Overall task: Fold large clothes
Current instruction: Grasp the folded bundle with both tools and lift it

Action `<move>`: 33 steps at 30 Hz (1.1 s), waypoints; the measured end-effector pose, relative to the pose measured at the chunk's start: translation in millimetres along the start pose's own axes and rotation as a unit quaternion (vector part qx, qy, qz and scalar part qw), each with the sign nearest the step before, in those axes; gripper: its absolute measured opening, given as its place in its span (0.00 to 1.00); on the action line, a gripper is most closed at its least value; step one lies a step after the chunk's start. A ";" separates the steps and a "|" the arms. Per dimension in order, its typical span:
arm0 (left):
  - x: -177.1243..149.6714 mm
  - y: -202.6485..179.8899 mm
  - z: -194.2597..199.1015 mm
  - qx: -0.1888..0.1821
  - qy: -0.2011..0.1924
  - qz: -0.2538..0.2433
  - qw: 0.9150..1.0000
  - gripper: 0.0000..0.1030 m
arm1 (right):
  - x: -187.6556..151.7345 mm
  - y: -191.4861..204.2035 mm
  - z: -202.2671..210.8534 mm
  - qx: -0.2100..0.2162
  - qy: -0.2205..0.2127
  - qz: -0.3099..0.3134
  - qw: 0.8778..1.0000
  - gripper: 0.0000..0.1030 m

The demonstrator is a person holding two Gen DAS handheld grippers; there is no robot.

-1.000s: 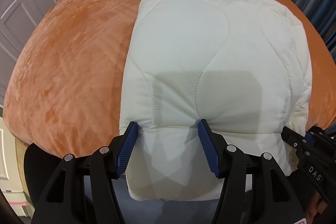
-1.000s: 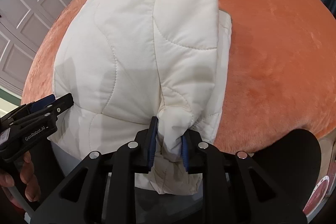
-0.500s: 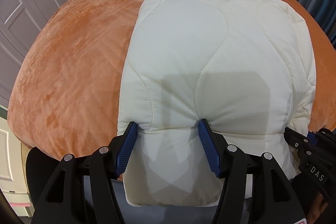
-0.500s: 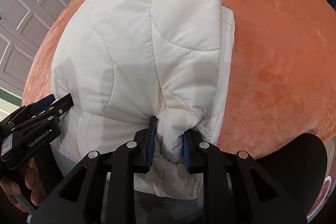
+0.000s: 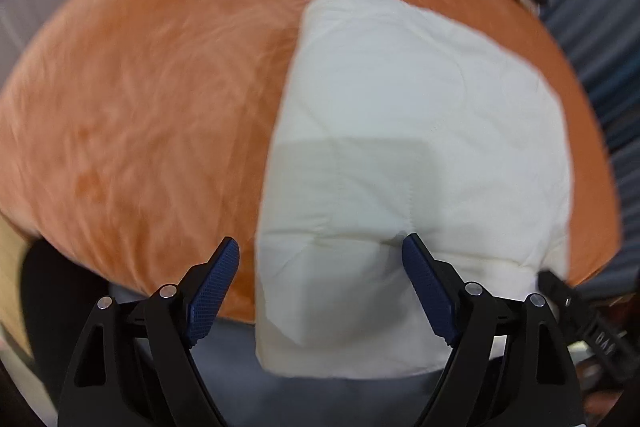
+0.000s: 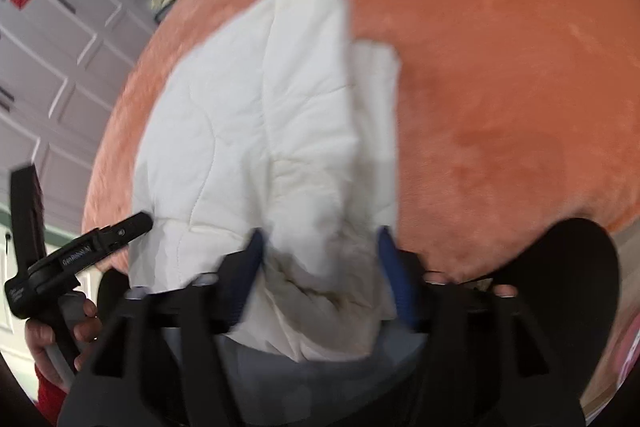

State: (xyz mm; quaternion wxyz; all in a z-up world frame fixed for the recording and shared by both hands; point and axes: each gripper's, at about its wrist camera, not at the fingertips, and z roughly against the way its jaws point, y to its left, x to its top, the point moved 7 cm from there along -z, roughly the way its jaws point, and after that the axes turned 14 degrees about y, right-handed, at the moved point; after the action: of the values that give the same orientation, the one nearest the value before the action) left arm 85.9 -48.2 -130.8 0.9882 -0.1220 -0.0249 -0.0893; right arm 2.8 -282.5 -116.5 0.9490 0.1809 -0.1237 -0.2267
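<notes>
Jacket point(image 5: 420, 147), white and quilted, lies folded on the orange bed point(image 5: 152, 99) just ahead of both claws; the left claw point(image 5: 320, 283) has just been opening, its right pad at the near hem and its left pad clear, and the right claw point(image 6: 320, 267) has likewise just been opening, with the bunched hem loose between its jaws. I judge the padding soft, light and springy, so folds may puff open; thick hem edges or corners give the best hold.

Black tool point(image 5: 320, 267) arms, blue textured pads point(image 5: 214, 293), silver screws, red sleeve point(image 6: 50, 401).
</notes>
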 end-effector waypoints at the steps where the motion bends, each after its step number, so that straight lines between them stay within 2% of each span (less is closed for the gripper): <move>1: 1.6 7.6 3.3 -0.014 -0.001 0.014 1.000 0.79 | 0.4 -3.0 6.9 -0.005 -0.012 -0.003 1.000 0.72; 3: 5.8 17.0 6.1 -0.031 -0.006 0.023 0.999 0.79 | 2.9 -8.7 13.6 0.000 -0.022 -0.009 1.000 0.80; 5: 11.8 25.1 5.0 -0.047 -0.006 0.032 0.998 0.79 | 6.4 -14.5 9.1 0.021 -0.012 -0.028 0.999 0.81; 8: 20.3 27.9 -3.0 -0.095 0.005 0.036 0.995 0.79 | 11.6 -19.0 -5.3 0.053 0.008 -0.051 0.997 0.82; 10: 21.5 23.2 -9.9 -0.125 0.016 0.040 0.991 0.79 | 12.7 -17.9 -16.4 0.067 0.019 -0.061 0.996 0.82; 13: 24.4 18.1 -22.9 -0.189 0.035 0.056 0.980 0.80 | 13.9 -15.9 -35.3 0.091 0.034 -0.075 0.992 0.86; 14: 25.1 16.3 -25.2 -0.203 0.037 0.058 0.977 0.84 | 14.3 -16.7 -39.0 0.093 0.032 -0.077 0.992 0.87; 19: 28.1 8.5 -39.8 -0.224 0.041 0.058 0.972 0.94 | 15.5 -27.2 -54.6 0.136 0.038 -0.101 0.985 0.92; 22: 29.2 2.8 -50.5 -0.238 0.049 0.062 0.968 0.95 | 13.6 -32.5 -63.3 0.159 0.040 -0.114 0.980 0.92; 27: 32.1 -7.7 -50.8 -0.217 0.035 0.049 0.974 0.95 | 11.5 -33.9 -70.3 0.175 0.035 -0.115 0.977 0.93; 28: 32.5 -9.2 -50.7 -0.214 0.033 0.048 0.975 0.95 | 12.1 -33.5 -71.2 0.181 0.034 -0.115 0.976 0.91; 31: 31.3 -14.1 -46.4 -0.214 0.026 0.036 0.976 0.94 | 13.5 -33.4 -69.4 0.195 0.034 -0.104 0.975 0.73; 33: 26.6 -25.6 -33.8 -0.203 0.010 0.006 0.979 0.90 | 14.0 -28.7 -60.5 0.198 0.031 -0.091 0.975 0.52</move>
State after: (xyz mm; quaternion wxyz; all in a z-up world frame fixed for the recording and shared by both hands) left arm 108.3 -85.5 -155.7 0.9437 -0.3189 0.0040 -0.0881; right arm 23.0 -295.6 -180.5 0.8728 0.3829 -0.1201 -0.2778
